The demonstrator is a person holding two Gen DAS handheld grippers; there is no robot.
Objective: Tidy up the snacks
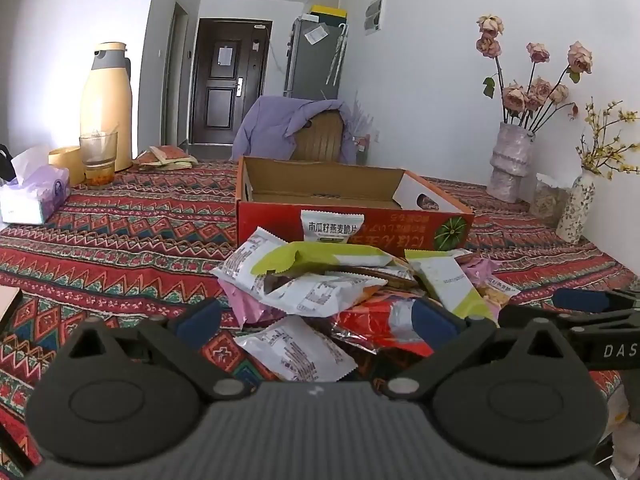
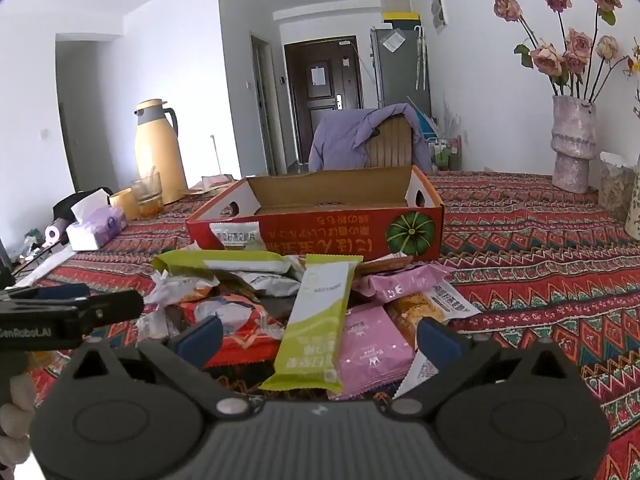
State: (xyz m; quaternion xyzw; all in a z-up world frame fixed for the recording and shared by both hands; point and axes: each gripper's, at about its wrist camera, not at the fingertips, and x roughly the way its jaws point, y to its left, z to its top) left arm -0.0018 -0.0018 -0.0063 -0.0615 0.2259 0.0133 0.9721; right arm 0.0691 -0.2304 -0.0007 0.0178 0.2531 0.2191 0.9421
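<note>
1. Here, the left claw (image 1: pixel 316 320) stands wide open, hanging just above the near side of the snack pile (image 1: pixel 340 280); nothing is held between its blue pads (image 1: pixel 200 318).
2. The right claw (image 2: pixel 320 334) is likewise spread wide and empty, with a green packet (image 2: pixel 316 320) and a pink packet (image 2: pixel 370 344) lying loose under the gap.
3. The snacks lie heaped on the patterned cloth (image 2: pixel 540 272) of the counter, about midway across it, touching the near wall of the box (image 2: pixel 320 232).
4. The box is red outside, open at the top; its floor cannot be seen. One white packet (image 1: pixel 332 226) leans upright against its near wall.
5. Toward the counter's far left corner stand a yellow flask (image 1: pixel 106 104), a glass (image 1: pixel 98 158) and a tissue pack (image 1: pixel 32 200).
6. Along the right edge, by the wall, stands a vase (image 2: pixel 572 144) of dried roses.
7. Beyond the far edge, a chair (image 2: pixel 390 144) carries a purple garment.
</note>
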